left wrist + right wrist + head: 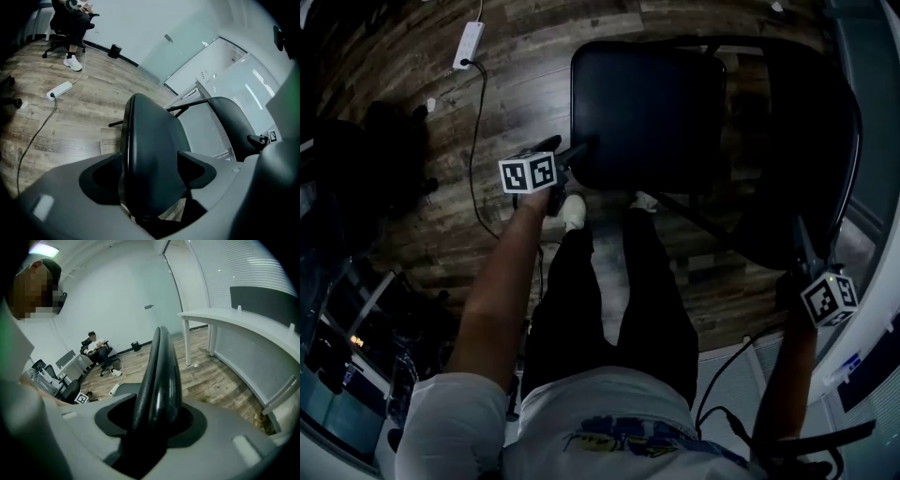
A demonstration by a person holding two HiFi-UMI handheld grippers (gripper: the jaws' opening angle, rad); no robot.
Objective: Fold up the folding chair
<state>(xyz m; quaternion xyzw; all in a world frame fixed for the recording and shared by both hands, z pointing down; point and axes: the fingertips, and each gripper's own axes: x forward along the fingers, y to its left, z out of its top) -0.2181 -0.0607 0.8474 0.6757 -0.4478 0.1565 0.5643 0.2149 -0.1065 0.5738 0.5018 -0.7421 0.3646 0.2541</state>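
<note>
The black folding chair stands unfolded on the wood floor, its seat (647,112) just ahead of the person's feet and its backrest (811,159) to the right. My left gripper (577,153) is at the seat's near left corner. In the left gripper view, the seat's edge (150,140) sits between the jaws of that gripper (150,176), which stand wide and do not clearly press on it. My right gripper (797,246) is on the backrest's top rim. The right gripper view shows the rim (159,376) filling the slot of that gripper (152,420), clamped.
A white power strip (469,44) and its cable lie on the floor at the back left. A dark office chair (384,150) stands to the left. A white desk (243,322) curves along the right. Another person sits far off (70,23). My wearer's legs (609,281) stand close before the seat.
</note>
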